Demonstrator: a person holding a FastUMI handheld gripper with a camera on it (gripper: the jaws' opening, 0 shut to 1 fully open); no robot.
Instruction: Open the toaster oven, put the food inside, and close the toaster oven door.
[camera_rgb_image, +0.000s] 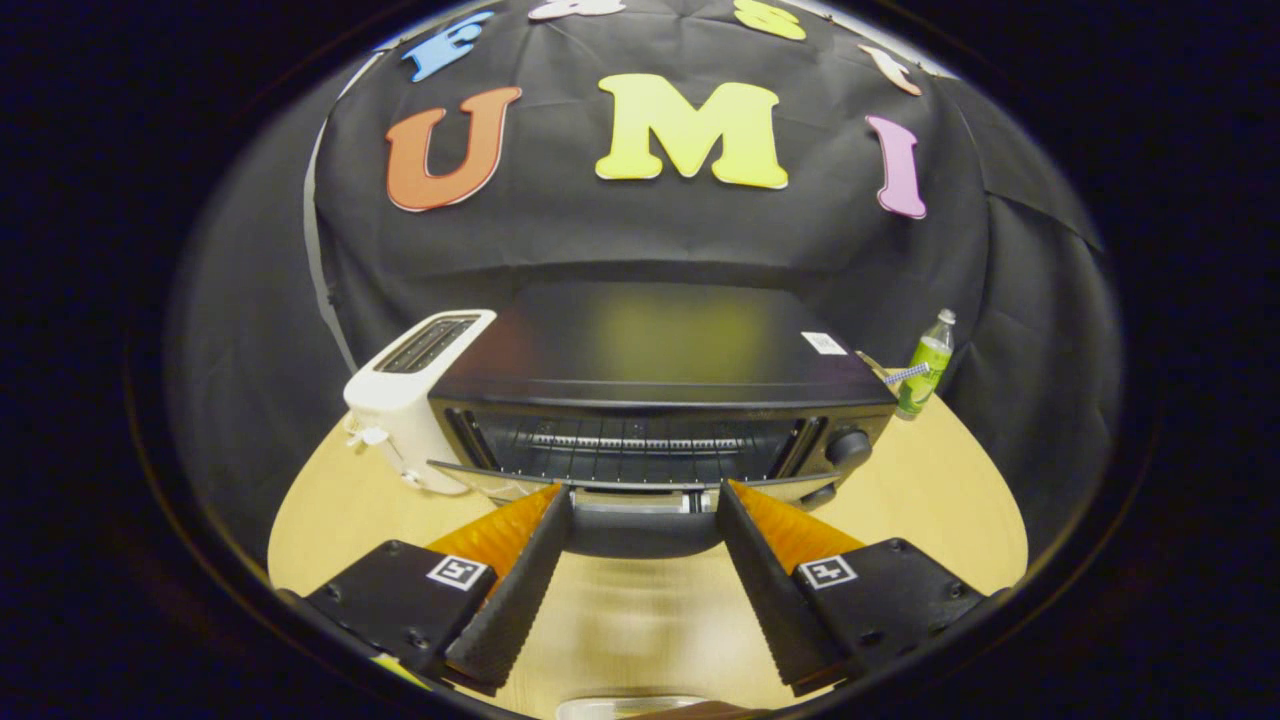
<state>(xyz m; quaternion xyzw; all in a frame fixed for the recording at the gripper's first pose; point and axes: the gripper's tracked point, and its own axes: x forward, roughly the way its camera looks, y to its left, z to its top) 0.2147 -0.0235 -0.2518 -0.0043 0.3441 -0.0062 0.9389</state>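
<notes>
Gripper (643, 488) at the near side, fingers spread wide apart, nothing held between them; bare bench (930, 500) surface shows in the gap. At the very near rim below the fingers, a pale strip and a brownish sliver sit on the bench, too cut off to tell what they are. Fingertips (552, 496) reach up to the toaster oven's door (640, 488), which hangs open, tilted down and forward; its handle (640, 530) lies between the two tips, close to them, contact cannot be told. Toaster oven (655, 385) sits just ahead, dark body, glossy top with a small white sticker at the right rear corner. Inside, a wire rack (635, 445) is visible, no food on it. Two round knobs (848, 447) on the oven's right front panel. White slot toaster (405, 405) stands touching or just beside the oven's left side. Green-labelled bottle (927, 365) stands upright beyond the oven's right rear corner, near the bench edge. Black cloth wall (620, 230) behind everything.
</notes>
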